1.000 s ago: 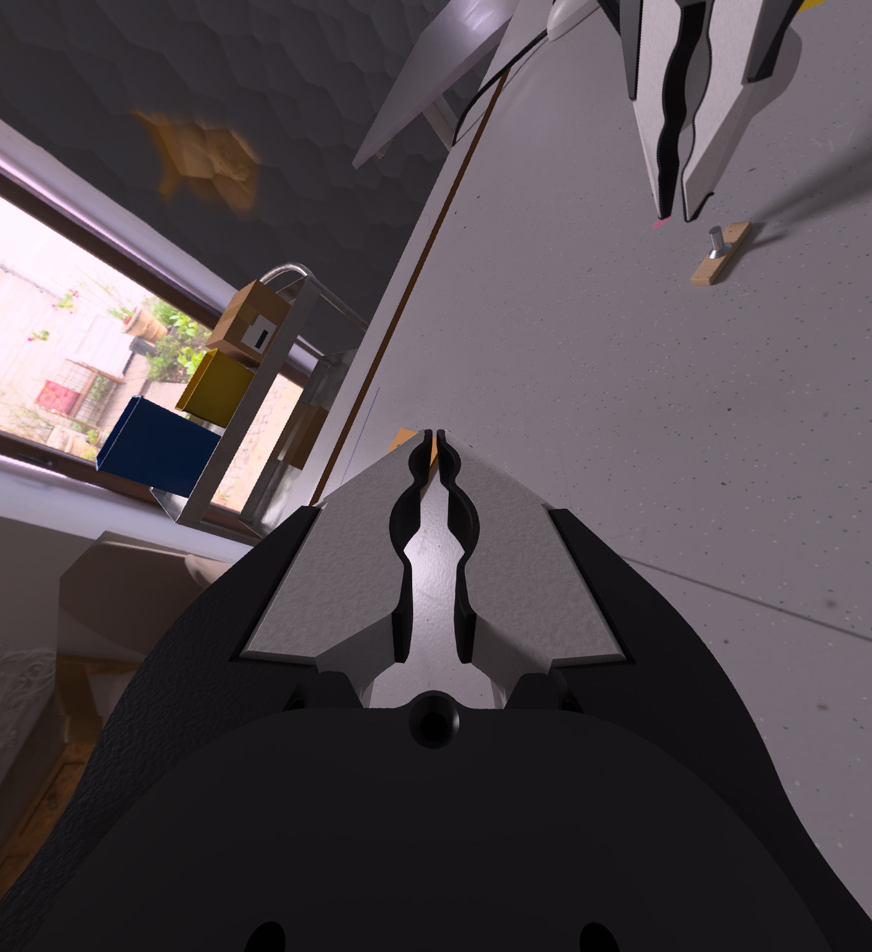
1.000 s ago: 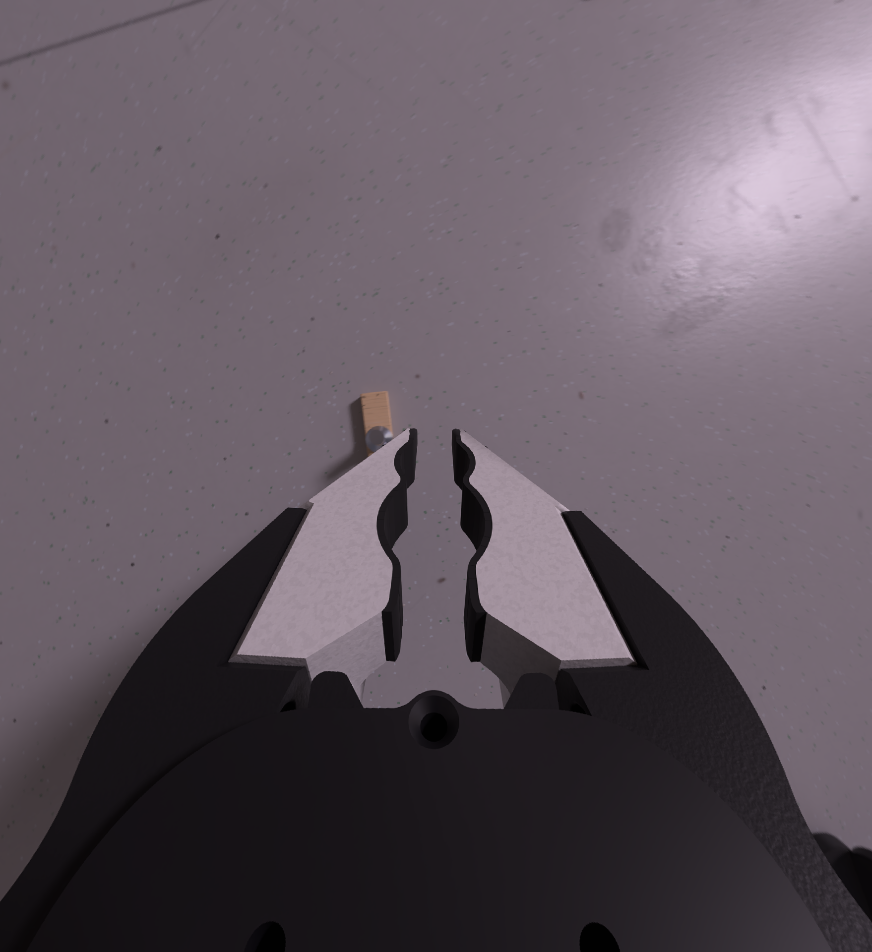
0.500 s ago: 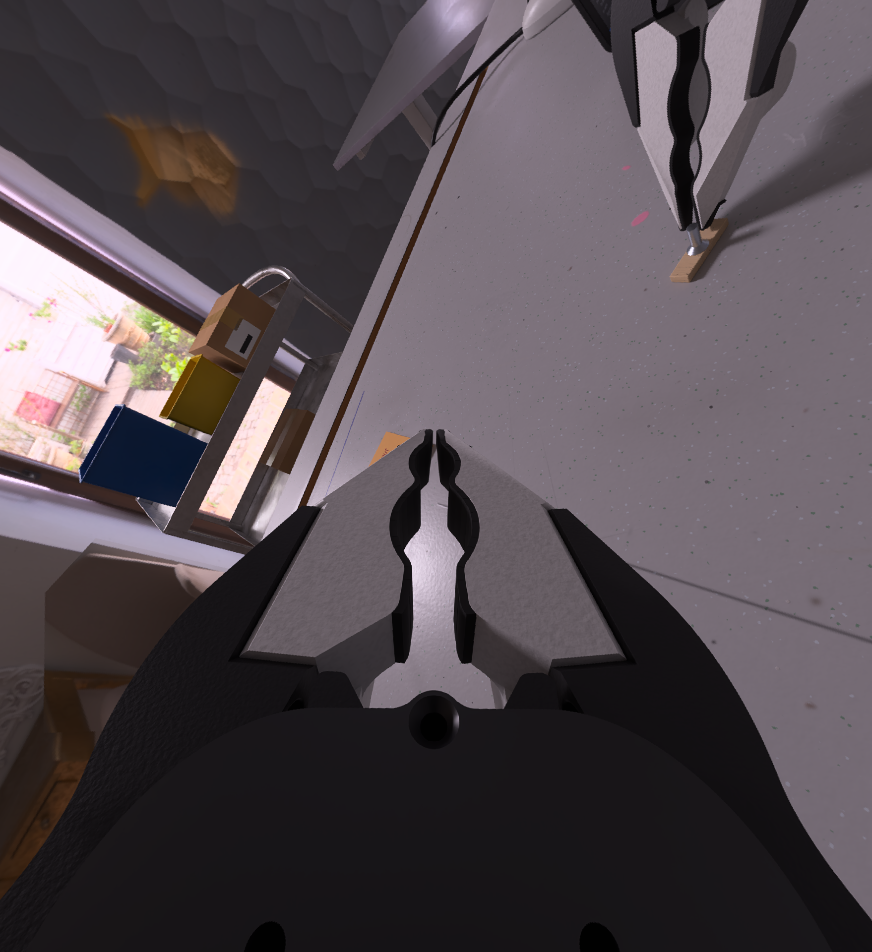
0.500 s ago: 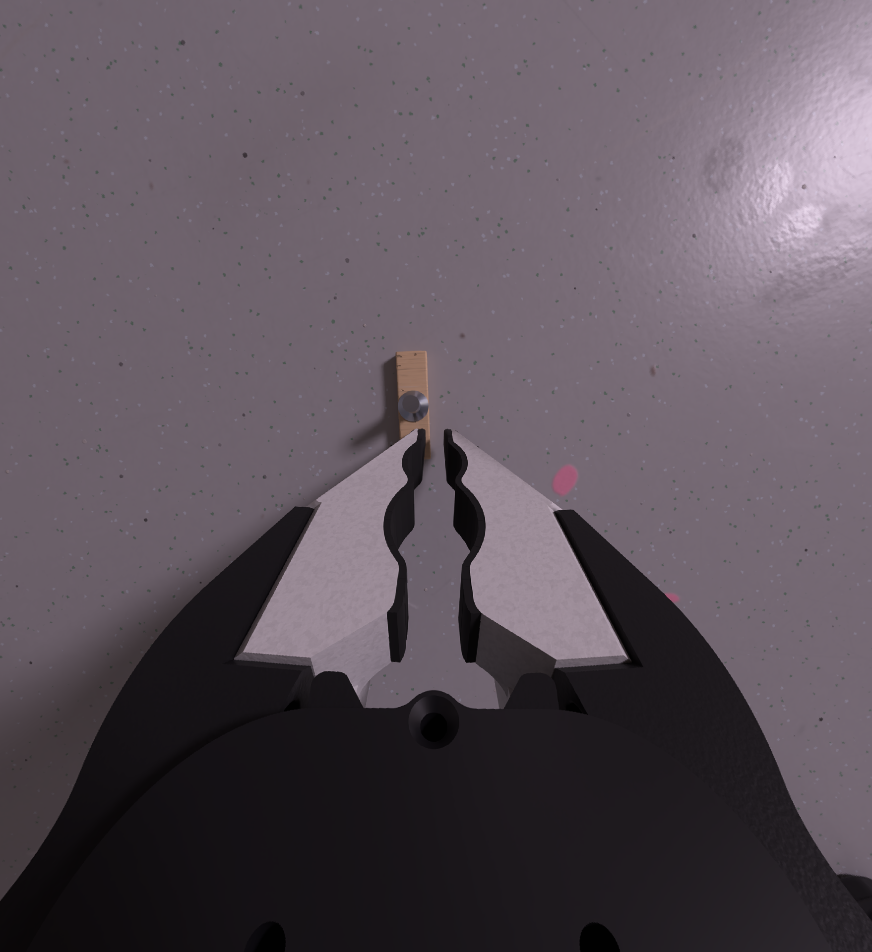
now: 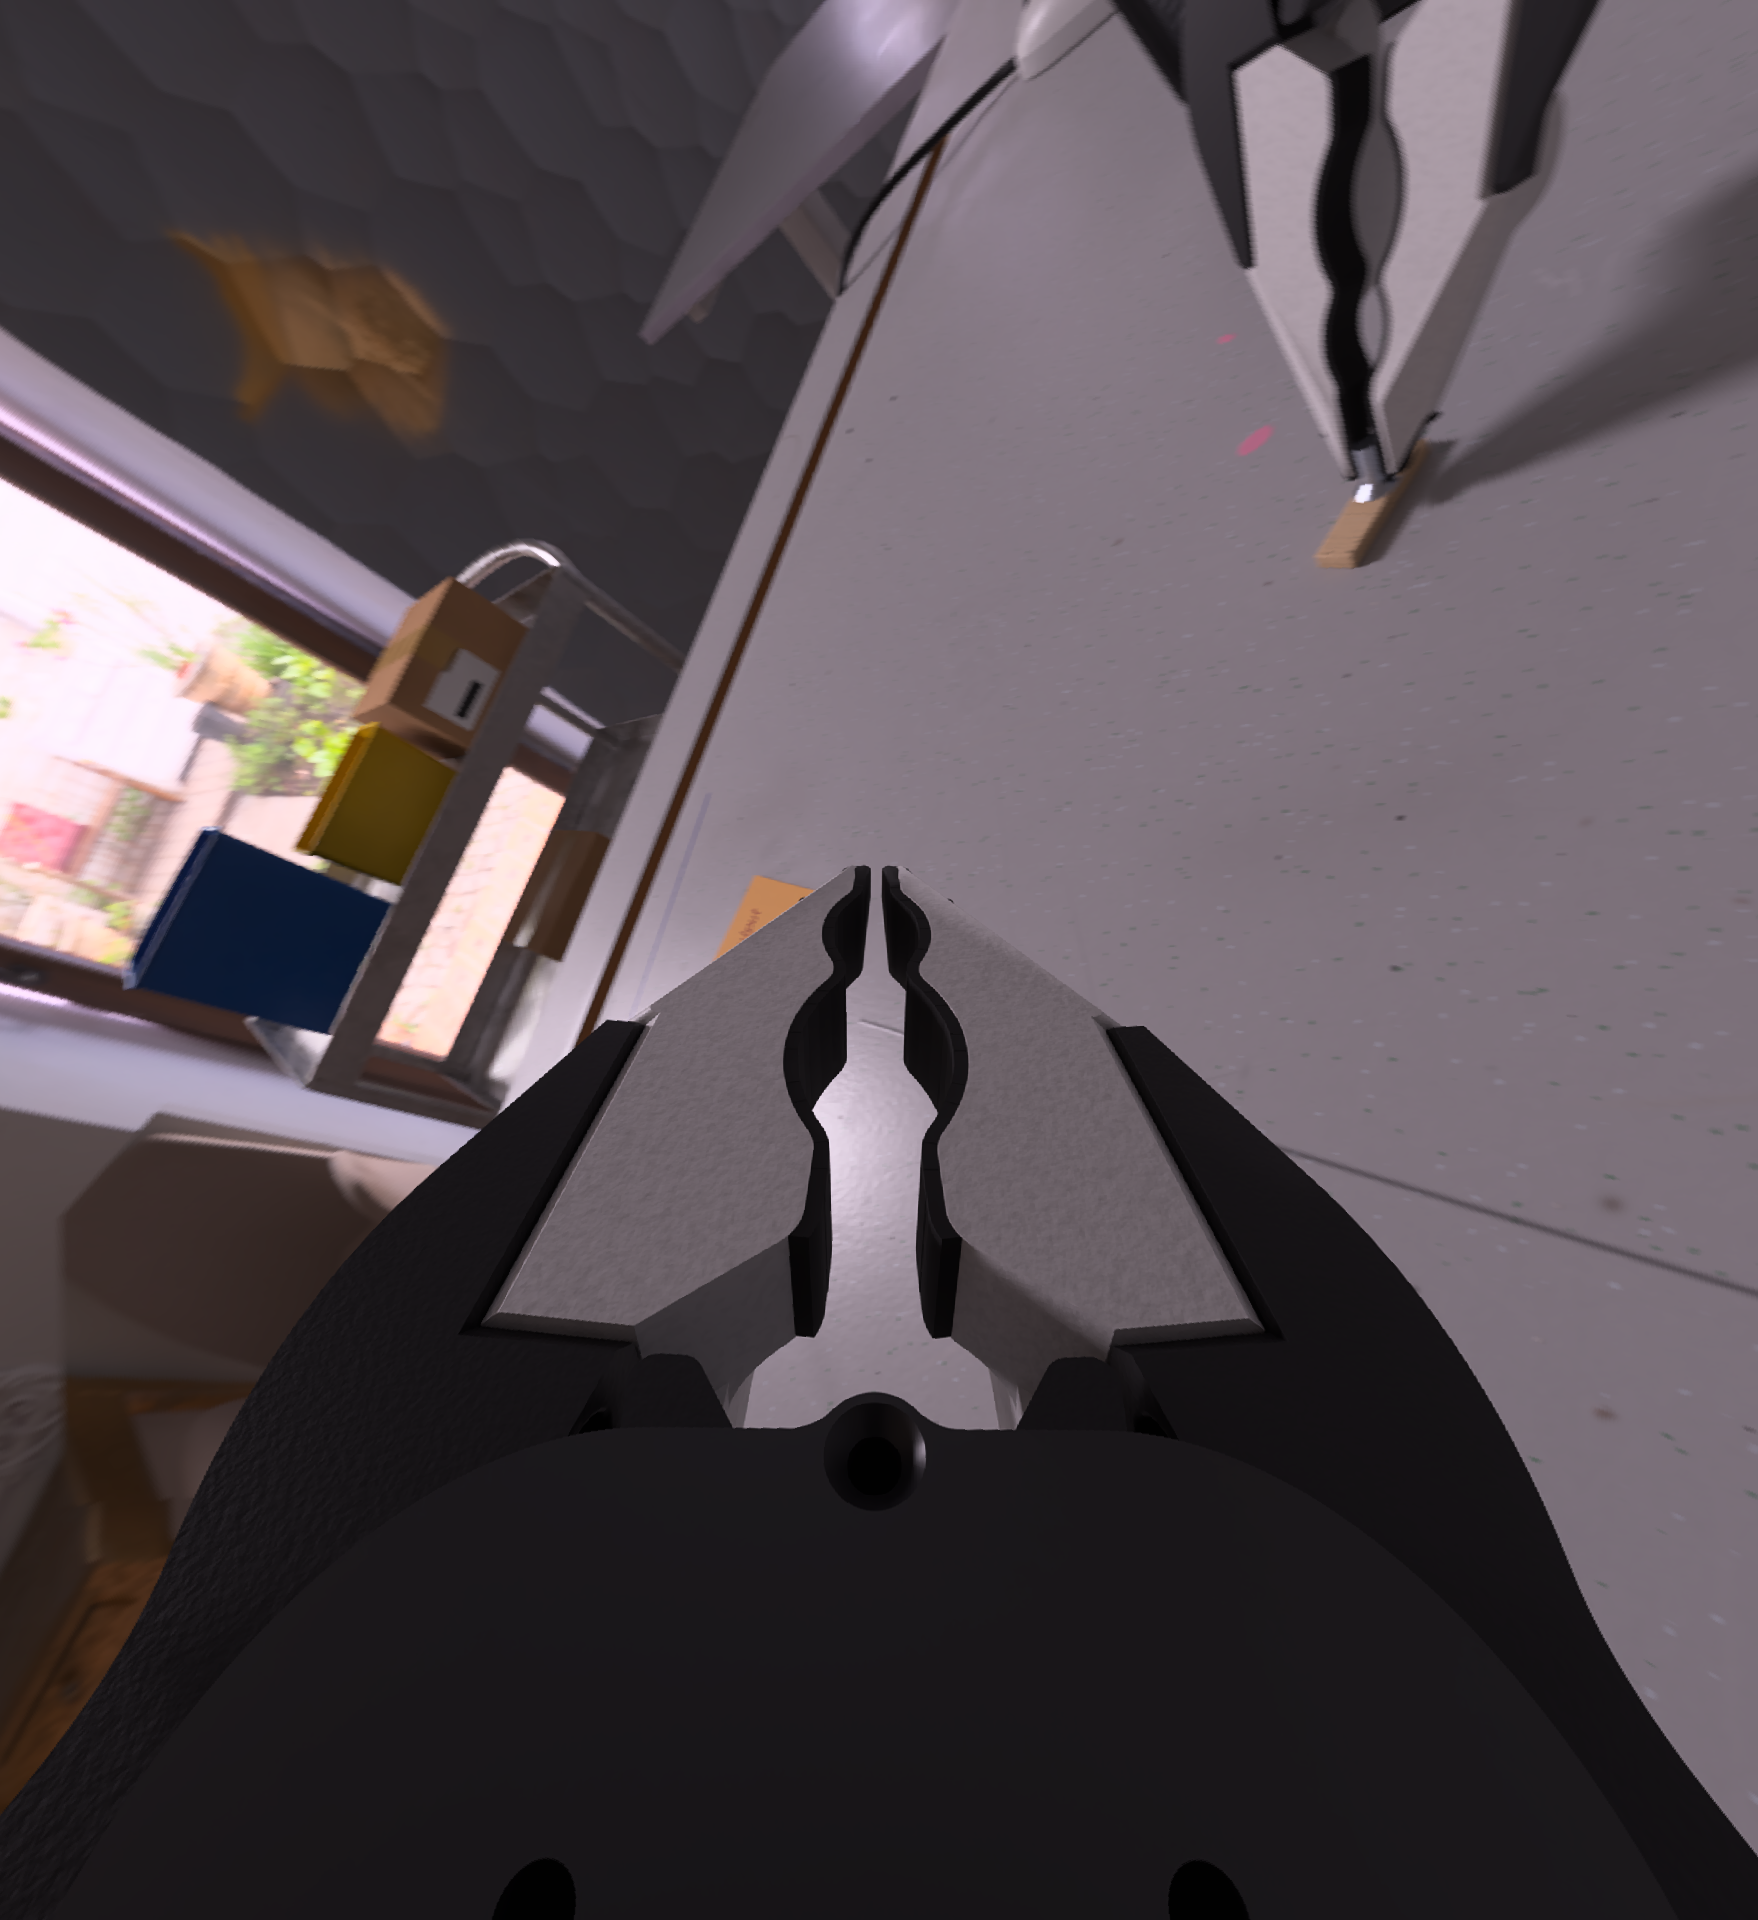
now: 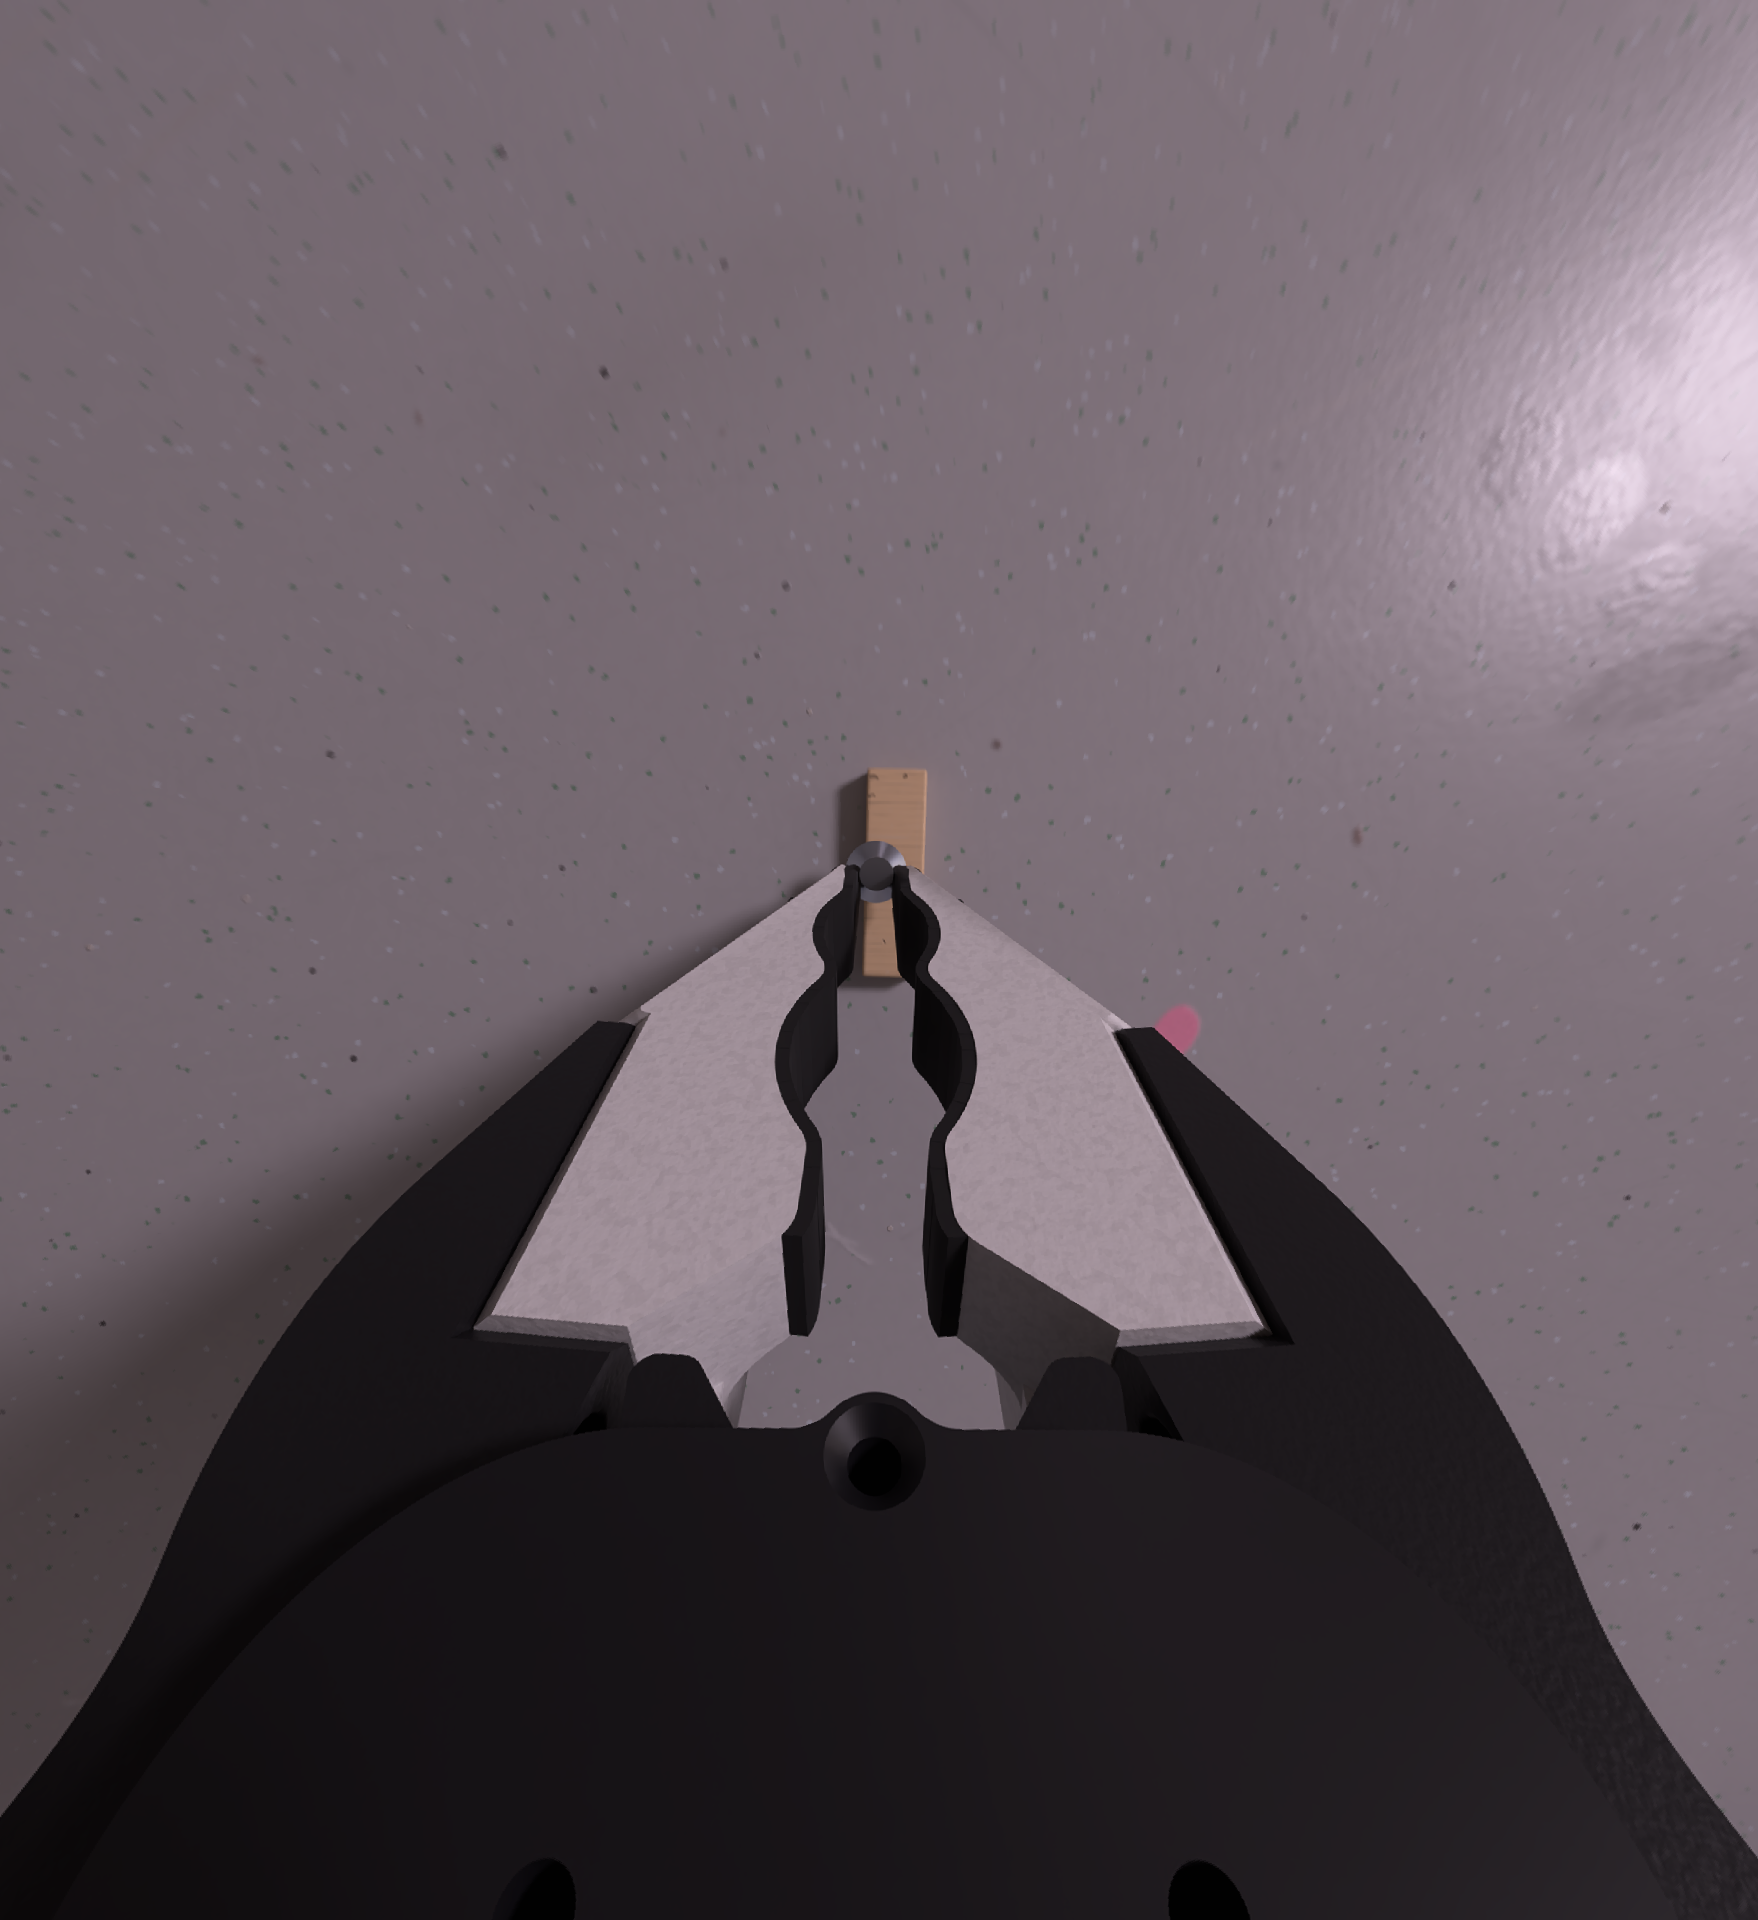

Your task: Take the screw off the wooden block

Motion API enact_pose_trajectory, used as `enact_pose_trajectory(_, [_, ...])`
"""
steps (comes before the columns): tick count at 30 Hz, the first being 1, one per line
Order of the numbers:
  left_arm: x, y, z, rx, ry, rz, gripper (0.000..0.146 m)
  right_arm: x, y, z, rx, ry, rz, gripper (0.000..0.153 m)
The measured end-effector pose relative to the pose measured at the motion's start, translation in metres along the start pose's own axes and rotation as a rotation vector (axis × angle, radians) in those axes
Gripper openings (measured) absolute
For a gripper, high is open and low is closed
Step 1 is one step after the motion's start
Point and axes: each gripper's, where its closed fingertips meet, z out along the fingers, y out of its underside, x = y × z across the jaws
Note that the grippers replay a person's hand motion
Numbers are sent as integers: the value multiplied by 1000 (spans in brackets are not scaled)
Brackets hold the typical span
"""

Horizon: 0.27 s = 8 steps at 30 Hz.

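Observation:
A small wooden block (image 6: 894,810) lies flat on the grey table, with a silver screw (image 6: 876,864) standing up from it. My right gripper (image 6: 876,881) points straight down over the block and its fingertips are shut on the screw's head. In the left wrist view the block (image 5: 1358,527) shows far off at the upper right, with the right gripper (image 5: 1365,473) pinching the screw (image 5: 1364,480) above it. My left gripper (image 5: 875,875) is shut and empty, low over the table, well away from the block.
An orange card (image 5: 763,912) lies on the table just beyond my left fingertips. A metal rack (image 5: 459,831) with brown, yellow and blue boxes stands past the table's edge by a window. Small pink marks (image 6: 1179,1027) dot the table near the block.
My right gripper has come down over the block and closed its fingertips on the screw head. The left gripper has stayed shut and has barely shifted.

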Motion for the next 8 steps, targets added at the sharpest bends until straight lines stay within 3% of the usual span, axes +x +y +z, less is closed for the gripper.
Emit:
enact_pose_trajectory(4, [21, -3, 3, 11, 147, -46, 10, -7, -27, -14, 131, 11, -74, 6])
enact_pose_trajectory(8, [41, -10, 6, 31, 204, 32, 19, -28, -69, -22, 300, -17, -182, 6])
